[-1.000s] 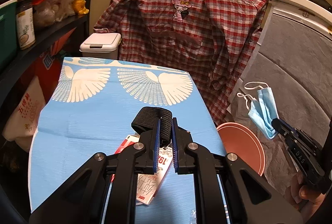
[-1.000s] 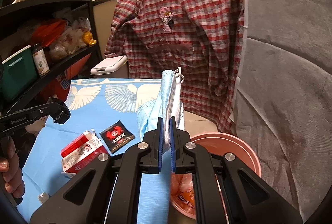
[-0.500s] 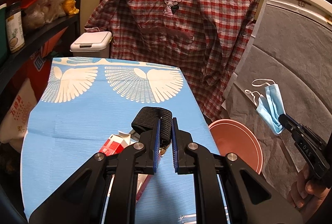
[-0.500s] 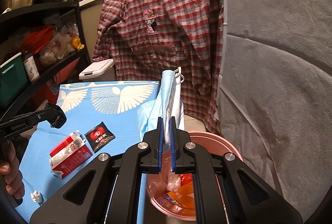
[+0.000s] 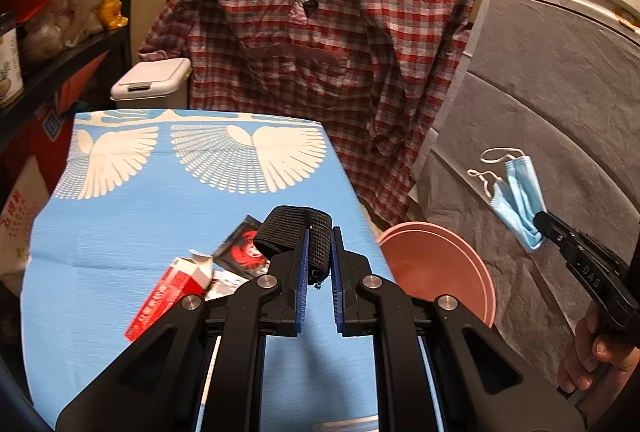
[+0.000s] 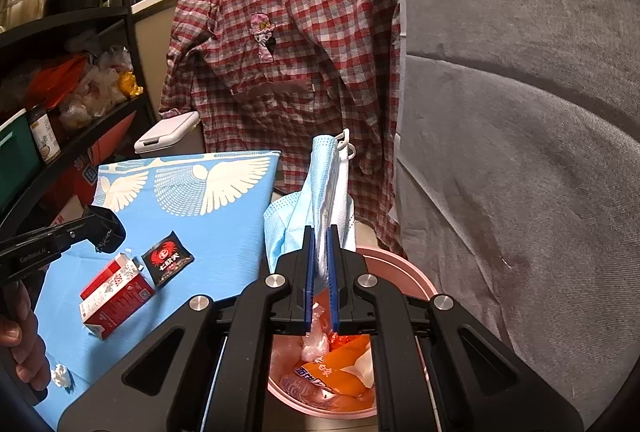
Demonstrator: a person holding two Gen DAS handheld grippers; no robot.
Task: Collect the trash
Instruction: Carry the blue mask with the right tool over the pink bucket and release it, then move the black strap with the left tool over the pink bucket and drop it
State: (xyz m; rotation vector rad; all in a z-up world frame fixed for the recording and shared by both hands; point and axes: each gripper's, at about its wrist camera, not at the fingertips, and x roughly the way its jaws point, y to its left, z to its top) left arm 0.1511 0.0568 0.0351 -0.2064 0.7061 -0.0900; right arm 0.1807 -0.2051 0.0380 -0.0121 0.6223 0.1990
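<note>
My left gripper (image 5: 318,264) is shut on a black elastic strap (image 5: 298,230) and holds it above the blue cloth (image 5: 120,232); it also shows in the right wrist view (image 6: 106,232). My right gripper (image 6: 320,272) is shut on a light blue face mask (image 6: 328,187), above the pink bin (image 6: 416,276), which holds wrappers. The mask also shows in the left wrist view (image 5: 516,195), to the right of the bin (image 5: 436,268). A red and white carton (image 6: 114,298), a black crab sachet (image 6: 166,258) and a small white wad (image 6: 60,376) lie on the cloth.
A plaid shirt (image 5: 320,43) hangs behind the table. A white lidded bin (image 5: 152,83) stands at the back left. Dark shelves (image 6: 60,71) with jars and bags run along the left. A grey fabric surface (image 6: 520,151) fills the right.
My right gripper has carried the mask rightwards to above the pink bin. My left gripper has drawn back and turned right with the strap, so the carton and sachet show to its left.
</note>
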